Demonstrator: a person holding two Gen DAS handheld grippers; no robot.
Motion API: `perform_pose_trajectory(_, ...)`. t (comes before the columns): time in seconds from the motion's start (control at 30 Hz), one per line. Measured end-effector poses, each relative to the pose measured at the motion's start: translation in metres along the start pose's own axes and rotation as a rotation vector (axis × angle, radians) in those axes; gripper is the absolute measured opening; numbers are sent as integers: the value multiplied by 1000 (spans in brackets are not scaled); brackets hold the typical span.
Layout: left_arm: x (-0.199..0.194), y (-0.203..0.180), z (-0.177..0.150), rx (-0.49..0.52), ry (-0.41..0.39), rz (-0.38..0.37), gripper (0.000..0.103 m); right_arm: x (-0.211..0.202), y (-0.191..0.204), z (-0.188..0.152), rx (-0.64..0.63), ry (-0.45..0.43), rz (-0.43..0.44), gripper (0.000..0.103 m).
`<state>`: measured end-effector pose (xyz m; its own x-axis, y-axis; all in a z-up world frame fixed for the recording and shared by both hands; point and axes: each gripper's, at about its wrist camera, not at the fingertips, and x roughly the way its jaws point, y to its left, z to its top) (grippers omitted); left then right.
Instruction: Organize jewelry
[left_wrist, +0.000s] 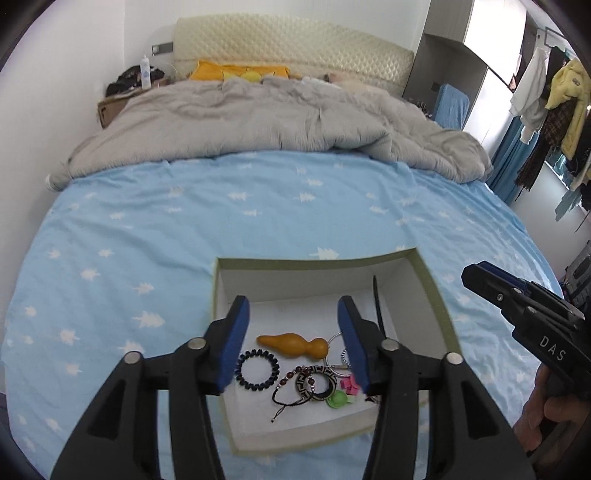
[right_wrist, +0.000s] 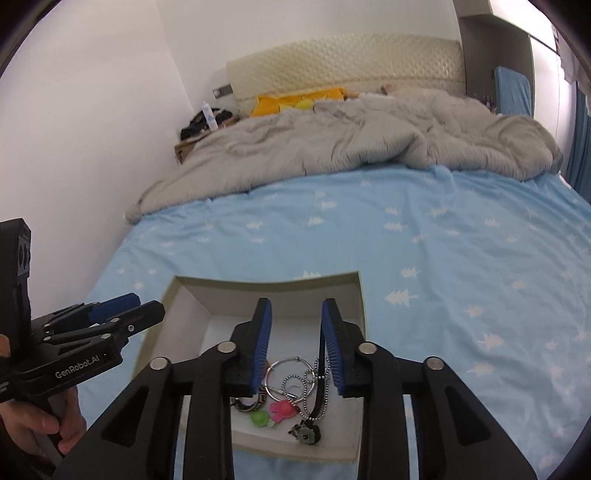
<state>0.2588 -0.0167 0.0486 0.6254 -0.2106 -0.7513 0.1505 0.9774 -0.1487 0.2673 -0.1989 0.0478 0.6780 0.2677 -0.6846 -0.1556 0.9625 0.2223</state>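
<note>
Jewelry (left_wrist: 295, 373) inside open box (left_wrist: 314, 263), bedsheet (left_wrist: 258, 214) around.

Black left gripper (left_wrist: 291, 341) — blue-padded jaws, silver screws

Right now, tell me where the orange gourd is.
In the left wrist view, the orange gourd lies inside the white box on the bed, just behind the dark blue hair tie and patterned bangle.

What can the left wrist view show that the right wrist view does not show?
Only the left wrist view shows the orange gourd and the dark hair tie. Only the right wrist view shows the ball chain and its flower charm. Both show the open box, the silver ring and the blue sheet.
</note>
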Motion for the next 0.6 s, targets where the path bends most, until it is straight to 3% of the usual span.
perform_pose_trajectory(0.07,-14,1,0,0,-22,18,74,-14,5,1,-16,-22,-18,37)
perform_pose_trajectory(0.1,-19,1,-1,0,-29,20,78,-21,7,0,-17,-32,-19,47)
perform_pose_trajectory(0.2,-31,2,-6,1,-31,31,80,-38,8,-2,-17,-57,-45,74)
perform_pose_trajectory(0.4,-41,6,-24,-17,5,46,83,-60,2,-18,11,-48,-79,103)
perform_pose_trajectory(0.5,-47,7,-33,-27,11,63,86,-66,0,-25,9,-31,-81,103)
perform_pose_trajectory(0.6,-53,9,-40,-39,-4,76,103,-72,2,-32,-13,-27,-102,103)
